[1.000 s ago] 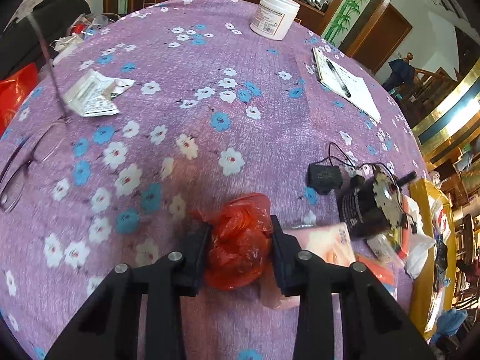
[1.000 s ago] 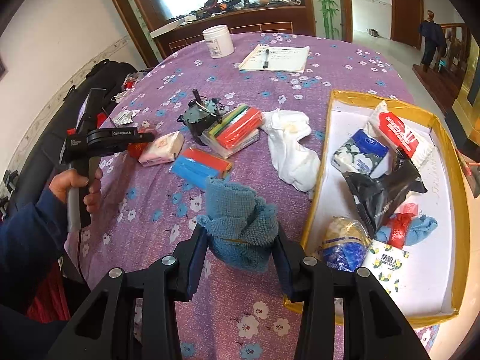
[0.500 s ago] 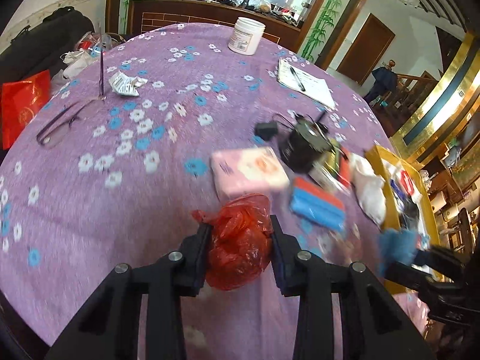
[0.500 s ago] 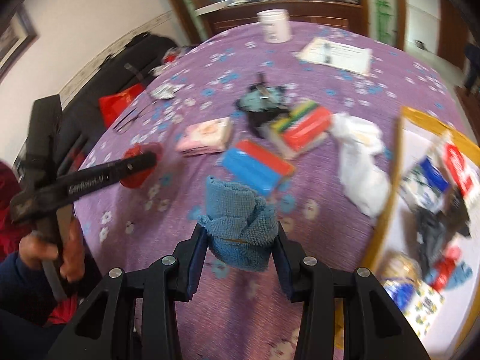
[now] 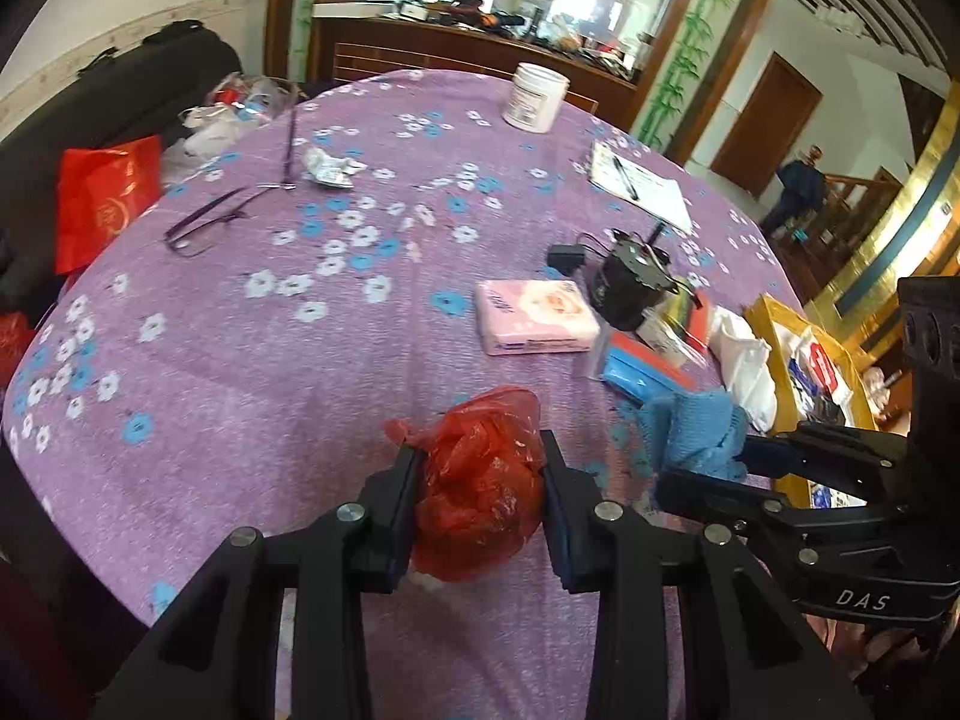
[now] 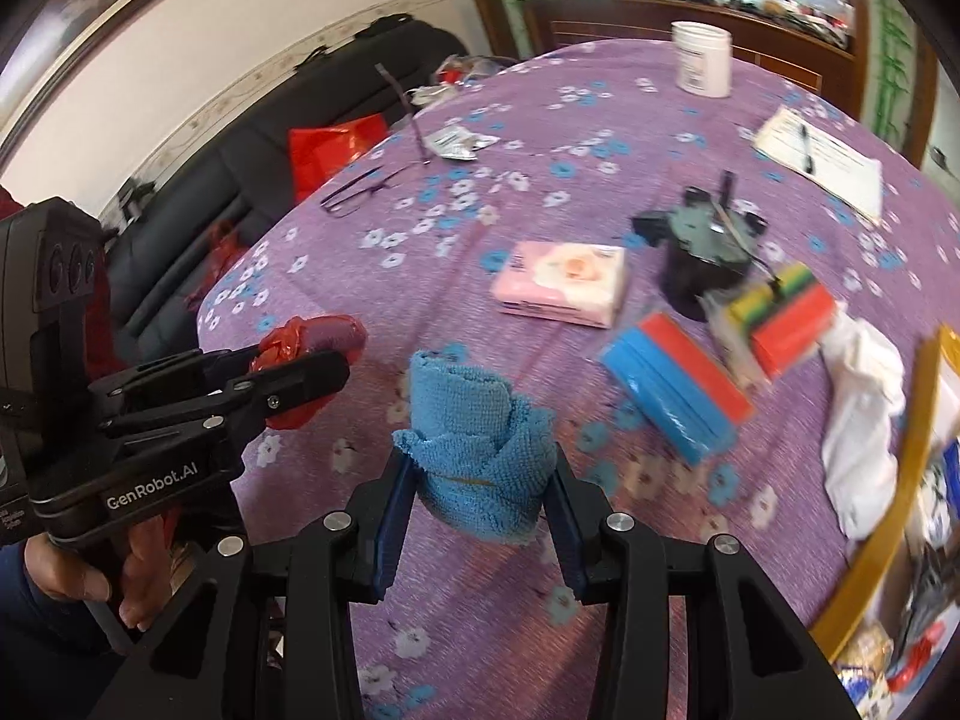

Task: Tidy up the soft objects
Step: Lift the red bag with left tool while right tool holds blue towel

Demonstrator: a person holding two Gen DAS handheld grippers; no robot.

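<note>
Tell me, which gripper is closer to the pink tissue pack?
Neither clearly. The left gripper and right gripper both hang nearer the table edge than the pink tissue pack.

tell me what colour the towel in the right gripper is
Blue; the towel shows best in the right wrist view.

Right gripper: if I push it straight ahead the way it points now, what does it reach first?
Likely bare purple tablecloth first. The right gripper, jaws shut on the blue towel, aims between the red bag in the left gripper and the pink tissue pack. Depth is unclear, and that pack lies just right of the line.
</note>
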